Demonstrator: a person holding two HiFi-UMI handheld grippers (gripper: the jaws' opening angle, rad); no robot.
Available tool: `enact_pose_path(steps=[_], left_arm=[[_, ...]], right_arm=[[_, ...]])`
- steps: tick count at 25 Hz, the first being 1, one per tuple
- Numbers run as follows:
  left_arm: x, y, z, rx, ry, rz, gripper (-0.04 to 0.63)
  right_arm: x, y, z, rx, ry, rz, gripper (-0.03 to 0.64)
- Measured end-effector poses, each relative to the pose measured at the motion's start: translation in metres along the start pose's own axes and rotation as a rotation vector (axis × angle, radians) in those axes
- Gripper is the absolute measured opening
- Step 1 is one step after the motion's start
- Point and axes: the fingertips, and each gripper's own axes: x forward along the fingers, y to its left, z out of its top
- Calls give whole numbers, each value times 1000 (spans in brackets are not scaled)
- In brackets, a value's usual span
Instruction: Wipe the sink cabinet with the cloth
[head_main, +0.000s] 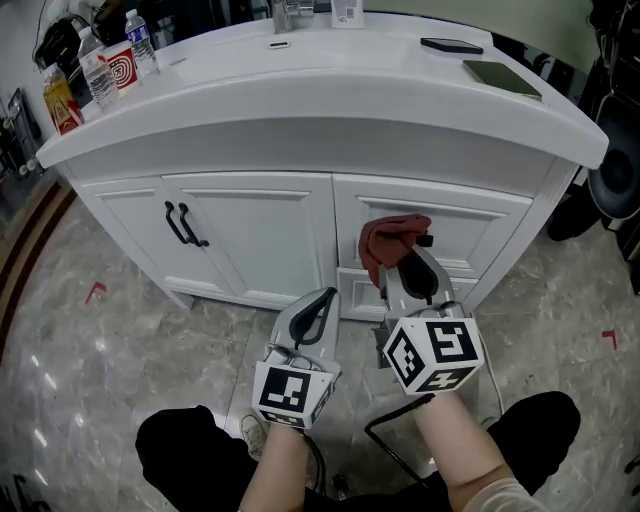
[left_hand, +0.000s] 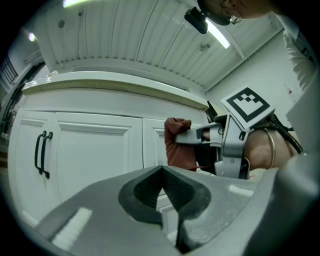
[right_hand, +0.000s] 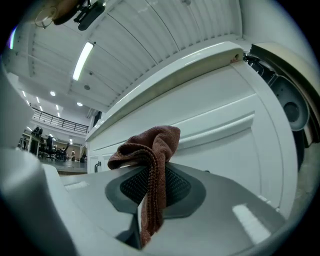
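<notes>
**Cloth up at the right drawer front**

I face the white sink cabinet. Its tabletop carries bottles at the left and a phone at the right. My right tool grips the reddish-brown cloth at the upper right drawer front. My left tool hangs beside it, lower, clenched on nothing.

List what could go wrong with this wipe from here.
1. The cloth is pinched in the right gripper by one narrow fold; rubbing the cabinet front could pull it free.
2. It is bunched, not spread, so the hard jaws might scrape the white paint.
</notes>
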Motion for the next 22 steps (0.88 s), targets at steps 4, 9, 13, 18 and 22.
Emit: enact_pose_path(steps=[4, 9, 13, 18, 22], left_arm=[[8, 12, 12, 20, -20, -3, 0], [3, 19, 22, -9, -54, 29, 0], [7, 12, 0, -31, -21, 11, 0], [16, 4, -17, -49, 9, -19, 0], [23, -5, -11, -45, -7, -46, 0]], right_arm=[[31, 24, 18, -21, -23, 76, 89], [50, 35, 24, 32, -19, 131, 89], [50, 29, 25, -10, -25, 143, 89], [40, 13, 28, -51, -27, 113, 87], [30, -5, 32, -101, -28, 82, 87]])
